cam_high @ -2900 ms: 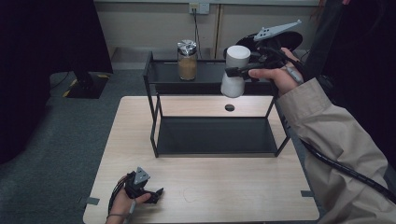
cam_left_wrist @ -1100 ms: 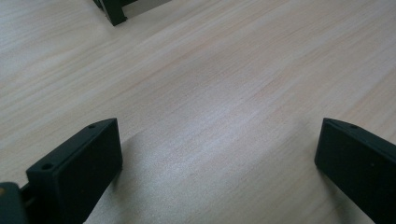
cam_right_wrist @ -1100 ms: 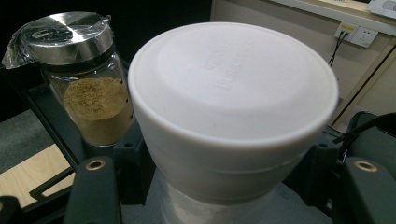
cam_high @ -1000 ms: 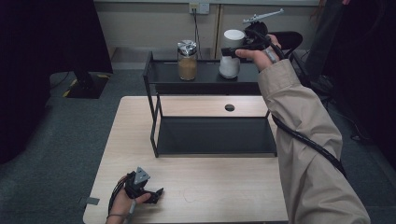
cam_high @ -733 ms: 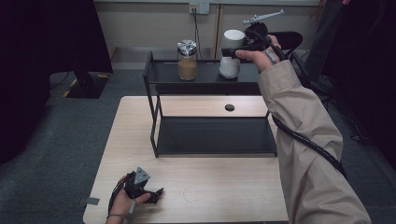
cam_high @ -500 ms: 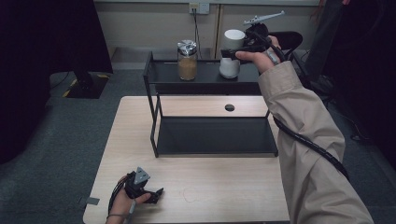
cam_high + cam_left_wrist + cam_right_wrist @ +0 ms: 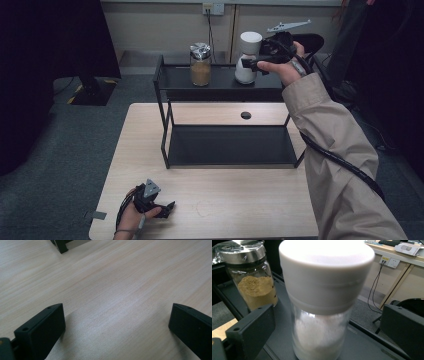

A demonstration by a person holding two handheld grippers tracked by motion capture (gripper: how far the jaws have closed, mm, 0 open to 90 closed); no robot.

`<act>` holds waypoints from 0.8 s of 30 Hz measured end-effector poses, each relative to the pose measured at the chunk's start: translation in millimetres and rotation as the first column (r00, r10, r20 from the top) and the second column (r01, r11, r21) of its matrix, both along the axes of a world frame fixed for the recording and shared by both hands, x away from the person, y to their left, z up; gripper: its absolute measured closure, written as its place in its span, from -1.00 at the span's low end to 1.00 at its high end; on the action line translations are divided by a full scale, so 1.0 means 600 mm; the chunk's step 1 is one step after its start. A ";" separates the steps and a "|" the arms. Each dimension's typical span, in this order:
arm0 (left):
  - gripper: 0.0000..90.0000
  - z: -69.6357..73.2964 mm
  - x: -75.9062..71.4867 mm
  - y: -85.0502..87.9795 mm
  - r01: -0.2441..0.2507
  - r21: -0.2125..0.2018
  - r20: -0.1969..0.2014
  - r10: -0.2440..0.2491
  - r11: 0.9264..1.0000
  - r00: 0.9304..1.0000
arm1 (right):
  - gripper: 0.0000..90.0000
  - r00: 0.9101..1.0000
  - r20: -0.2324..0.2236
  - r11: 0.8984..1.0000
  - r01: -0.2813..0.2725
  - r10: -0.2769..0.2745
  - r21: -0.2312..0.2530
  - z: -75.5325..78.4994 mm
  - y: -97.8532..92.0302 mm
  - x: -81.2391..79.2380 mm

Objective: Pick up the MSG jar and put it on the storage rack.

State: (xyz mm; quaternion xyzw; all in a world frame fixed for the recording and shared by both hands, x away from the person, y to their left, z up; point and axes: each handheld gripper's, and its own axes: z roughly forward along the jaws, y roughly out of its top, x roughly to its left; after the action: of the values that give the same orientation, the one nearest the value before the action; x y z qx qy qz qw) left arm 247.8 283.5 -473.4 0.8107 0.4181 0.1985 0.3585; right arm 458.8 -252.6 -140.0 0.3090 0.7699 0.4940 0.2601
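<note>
rack (image 7: pixel 165 125) at the table's (image 7: pixel 225 210) far half. on its top shelf: powder jar (image 7: pixel 200 65) left, white-capped jar (image 7: pixel 247 59) right, apart. right gripper (image 7: pixel 252 62) around the white-capped jar, not touching. left gripper (image 7: pixel 167 207) at the table's near left corner.

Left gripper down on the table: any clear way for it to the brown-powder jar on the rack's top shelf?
Probably yes. The left gripper rests open on the table, with bare tabletop ahead. The brown-powder jar stands on the rack top shelf, open from above, and the right gripper is off at the white-capped jar.
</note>
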 end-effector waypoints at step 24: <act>-1.00 0.000 0.000 0.000 -0.002 0.000 0.000 0.002 1.000 1.000 | -1.00 0.994 0.024 0.993 -0.106 0.105 0.058 -0.067 -0.077 -0.073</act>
State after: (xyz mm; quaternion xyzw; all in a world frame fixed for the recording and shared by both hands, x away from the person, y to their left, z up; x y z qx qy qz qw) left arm 247.6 283.3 -473.3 0.8104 0.4187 0.1987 0.3583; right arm 415.3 -298.7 -180.0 0.2701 0.7675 0.5329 0.2324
